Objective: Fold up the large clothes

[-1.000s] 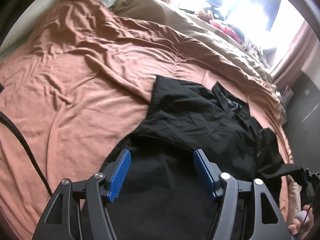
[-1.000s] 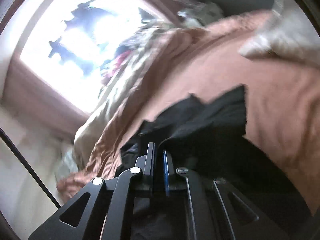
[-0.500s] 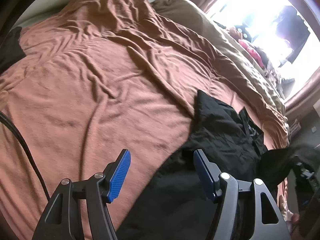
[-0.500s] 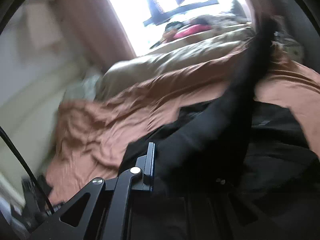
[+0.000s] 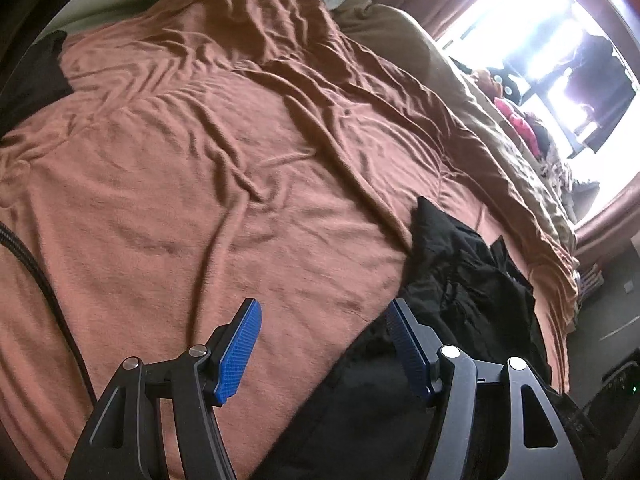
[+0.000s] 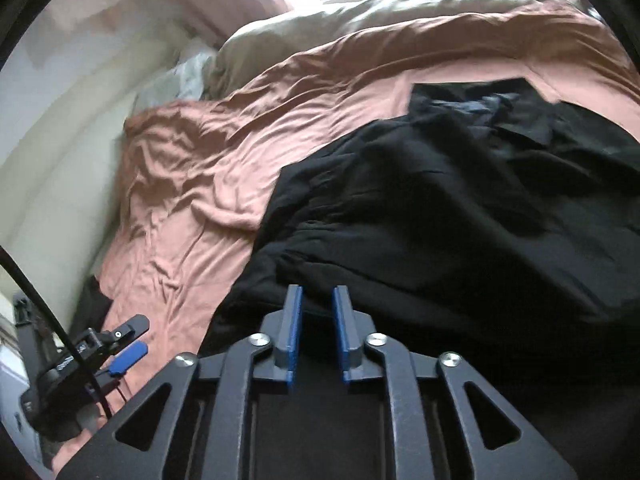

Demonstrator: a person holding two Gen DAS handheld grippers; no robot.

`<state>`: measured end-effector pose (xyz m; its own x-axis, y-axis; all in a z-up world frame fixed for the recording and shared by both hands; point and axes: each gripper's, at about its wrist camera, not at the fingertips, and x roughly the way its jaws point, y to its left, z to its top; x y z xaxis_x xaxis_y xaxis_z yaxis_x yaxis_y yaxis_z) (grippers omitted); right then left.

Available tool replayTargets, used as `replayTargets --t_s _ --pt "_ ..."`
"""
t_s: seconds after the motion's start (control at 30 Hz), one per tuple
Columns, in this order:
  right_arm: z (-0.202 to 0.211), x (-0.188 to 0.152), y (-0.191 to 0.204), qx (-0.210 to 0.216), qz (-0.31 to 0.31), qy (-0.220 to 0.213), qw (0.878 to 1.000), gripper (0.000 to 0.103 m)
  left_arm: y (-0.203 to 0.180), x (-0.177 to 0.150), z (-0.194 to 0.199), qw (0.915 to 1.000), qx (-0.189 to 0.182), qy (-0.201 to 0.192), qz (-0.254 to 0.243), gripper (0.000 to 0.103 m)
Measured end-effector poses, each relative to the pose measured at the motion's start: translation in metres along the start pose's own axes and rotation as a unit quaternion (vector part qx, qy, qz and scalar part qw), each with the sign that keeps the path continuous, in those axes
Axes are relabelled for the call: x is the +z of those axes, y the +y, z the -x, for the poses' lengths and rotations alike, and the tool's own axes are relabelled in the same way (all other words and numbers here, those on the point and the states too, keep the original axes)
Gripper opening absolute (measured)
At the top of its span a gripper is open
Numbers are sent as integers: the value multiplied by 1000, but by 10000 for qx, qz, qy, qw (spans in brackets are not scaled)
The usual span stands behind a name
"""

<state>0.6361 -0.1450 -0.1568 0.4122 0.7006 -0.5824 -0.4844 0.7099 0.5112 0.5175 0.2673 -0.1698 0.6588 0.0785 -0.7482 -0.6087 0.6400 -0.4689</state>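
While I look along my left gripper (image 5: pixel 322 320), its blue pads (image 5: pixel 239 354) stand wide apart with nothing between them, hanging above the rumpled terracotta bedspread (image 5: pixel 208 168); the right-hand pad sits over the edge of the black garment (image 5: pixel 460 280), though I cannot tell whether it touches the cloth. That garment lies crumpled on the near right part of the bed in this view, one corner poking up toward the beige duvet (image 5: pixel 472 120) that runs along the far side under the bright window (image 5: pixel 560 40). From the right wrist camera, my right gripper (image 6: pixel 318 300) has its pads set a narrow gap apart, gripping nothing that I can see, with the tips just at the near fold of the black garment (image 6: pixel 460 208), which spreads in loose layers over the right half of the bedspread (image 6: pixel 192 184). At the lower left of that view I see my left gripper (image 6: pixel 128 340) over the sheet, beside the garment's edge.
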Motion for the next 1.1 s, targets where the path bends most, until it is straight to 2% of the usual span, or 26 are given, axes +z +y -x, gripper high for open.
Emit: replayTargets --t_s 0.1,0.27,0.37,0.5,0.53,0.6,0.87,1.0,1.07,1.1 --pt "30 -9 -27 -55 -412 -200 9989 17 -16 -4 -2 9997 -116 24 -230 67" --pt "79 -18 -76 -468 -963 -655 9921 17 -50 -11 -4 9961 -312 64 -825 67" --pt "95 -19 -107 -798 -1311 -802 9849 17 -72 -13 -9 9911 -332 49 -1286 71" --pt "113 -21 -137 -1096 -1792 -1002 9725 19 -94 -11 -24 9875 -349 203 -1525 73" --pt "117 -23 -144 -1074 -1943 -1053 9693 25 -101 -9 -28 9855 -327 233 -1647 74" --pt "122 -26 -154 -1018 -2157 -1140 9644 63 -117 -6 -42 9802 -257 362 -1929 78" --pt "132 -34 -177 -1103 -2328 -1383 9563 63 -157 -7 -102 9604 242 728 -2677 78" --pt "131 -35 -188 -1056 -2325 -1284 9583 43 -159 -15 -130 9538 489 972 -2799 78" --pt "125 -36 -193 -1087 -2364 -1164 9585 40 -163 -18 -131 9505 542 855 -2936 78" --pt "126 -33 -194 -1111 -2386 -1114 9583 39 -166 -20 -131 9485 556 825 -3009 73"
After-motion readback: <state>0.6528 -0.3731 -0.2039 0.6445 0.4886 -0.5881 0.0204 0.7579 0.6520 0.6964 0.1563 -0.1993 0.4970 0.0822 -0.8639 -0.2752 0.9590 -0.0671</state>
